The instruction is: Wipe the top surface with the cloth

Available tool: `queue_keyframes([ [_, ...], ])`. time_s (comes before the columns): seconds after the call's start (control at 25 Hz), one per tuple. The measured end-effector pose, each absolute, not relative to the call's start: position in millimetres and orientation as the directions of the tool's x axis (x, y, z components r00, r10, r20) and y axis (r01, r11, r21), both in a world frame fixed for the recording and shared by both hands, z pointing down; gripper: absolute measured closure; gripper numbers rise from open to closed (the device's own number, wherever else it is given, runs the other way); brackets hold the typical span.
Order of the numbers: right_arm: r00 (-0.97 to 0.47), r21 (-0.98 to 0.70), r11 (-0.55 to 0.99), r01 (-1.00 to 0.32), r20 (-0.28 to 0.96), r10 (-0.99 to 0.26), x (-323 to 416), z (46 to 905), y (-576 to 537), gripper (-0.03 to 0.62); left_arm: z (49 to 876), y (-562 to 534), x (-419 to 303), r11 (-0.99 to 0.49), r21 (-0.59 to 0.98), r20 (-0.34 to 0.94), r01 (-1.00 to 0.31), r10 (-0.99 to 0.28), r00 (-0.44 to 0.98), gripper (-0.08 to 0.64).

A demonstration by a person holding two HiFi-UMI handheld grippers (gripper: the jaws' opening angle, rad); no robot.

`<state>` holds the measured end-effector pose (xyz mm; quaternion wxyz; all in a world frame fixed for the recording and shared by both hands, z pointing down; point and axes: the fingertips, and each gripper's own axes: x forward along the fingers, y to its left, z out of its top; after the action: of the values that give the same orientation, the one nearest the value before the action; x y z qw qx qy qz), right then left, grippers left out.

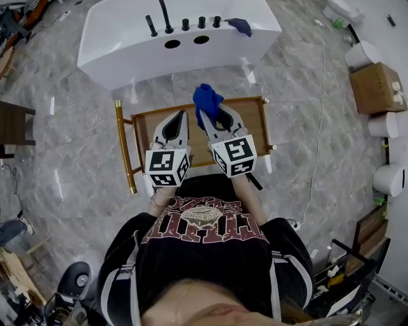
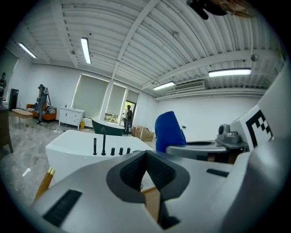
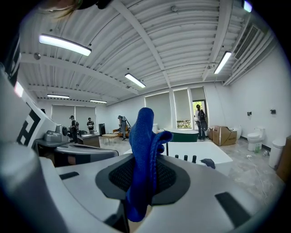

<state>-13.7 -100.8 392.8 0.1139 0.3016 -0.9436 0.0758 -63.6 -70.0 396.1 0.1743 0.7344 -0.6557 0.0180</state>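
Note:
A blue cloth is pinched in my right gripper, which is shut on it and held above the far edge of a small wooden table with gold legs. In the right gripper view the cloth stands up between the jaws. My left gripper hangs beside it over the table top, jaws closed with nothing between them. The cloth shows to its right in the left gripper view.
A white bathtub with black taps stands just beyond the table; another dark blue cloth lies on its rim. Cardboard boxes and white fixtures line the right side. The floor is grey marble.

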Motion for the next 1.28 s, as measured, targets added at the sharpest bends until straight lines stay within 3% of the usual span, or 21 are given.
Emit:
queue_keyframes([
  [1.28, -0.821, -0.045, 0.824, -0.565, 0.128, -0.556, -20, 341, -100, 0.503, 337, -79, -59, -0.106, 0.168, 0.116, -0.980, -0.985, 0.127, 0.511],
])
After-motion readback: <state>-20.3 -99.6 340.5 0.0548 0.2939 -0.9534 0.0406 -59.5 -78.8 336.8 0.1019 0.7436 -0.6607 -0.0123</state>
